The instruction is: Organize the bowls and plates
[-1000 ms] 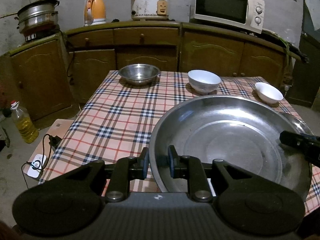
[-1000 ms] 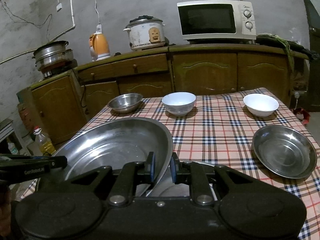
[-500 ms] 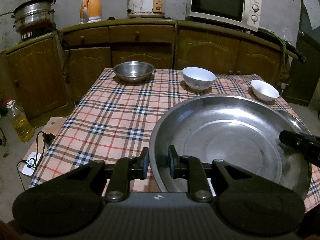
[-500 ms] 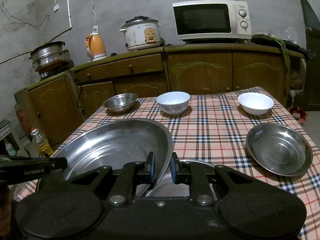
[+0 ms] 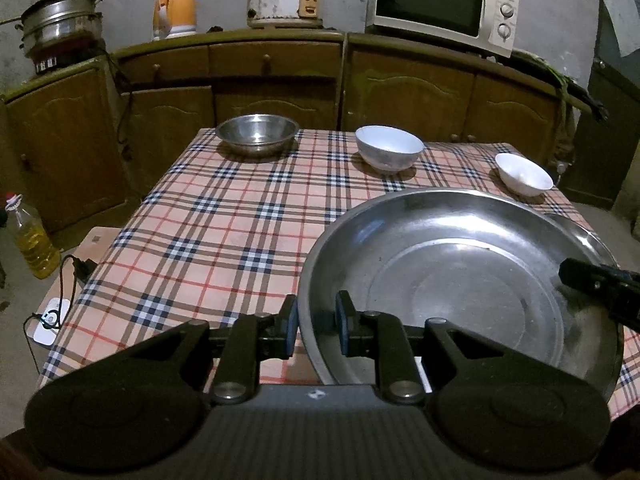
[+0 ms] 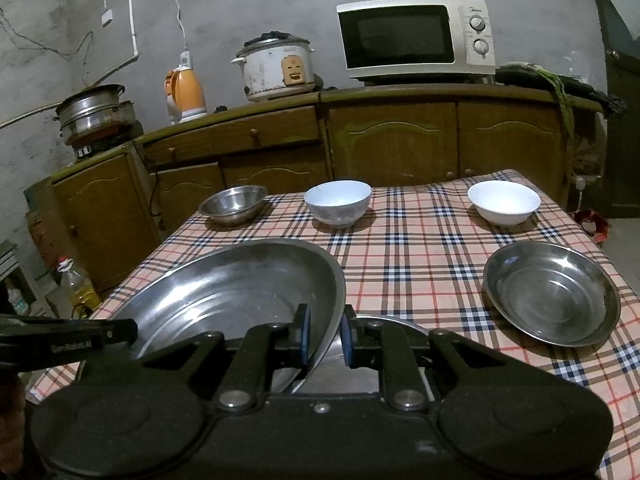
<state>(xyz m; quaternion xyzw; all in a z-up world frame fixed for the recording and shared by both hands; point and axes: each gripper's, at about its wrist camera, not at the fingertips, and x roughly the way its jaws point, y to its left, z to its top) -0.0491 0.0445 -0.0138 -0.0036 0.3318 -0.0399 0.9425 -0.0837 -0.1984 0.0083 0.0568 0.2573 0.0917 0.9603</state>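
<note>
1. Gripping opposite rims, both claws, left [image 5: 317, 330] and right [image 6: 325, 336], hold the big pan [image 5: 460, 280] tilted above the counter [image 5: 224, 232]; it seems to ride over another plate [image 6: 384, 320].
2. Uneven lift or a thin-rim slip could drop it clanging there.
3. Compared with earlier, the pan sits the same in both claws; only the views shifted slightly.
4. Small bowls [image 6: 504, 202] stay apart.

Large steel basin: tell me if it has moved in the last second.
Yes, slightly. In the left wrist view more tablecloth shows between the large steel basin and the middle white bowl: it has drawn away from that bowl.
</note>
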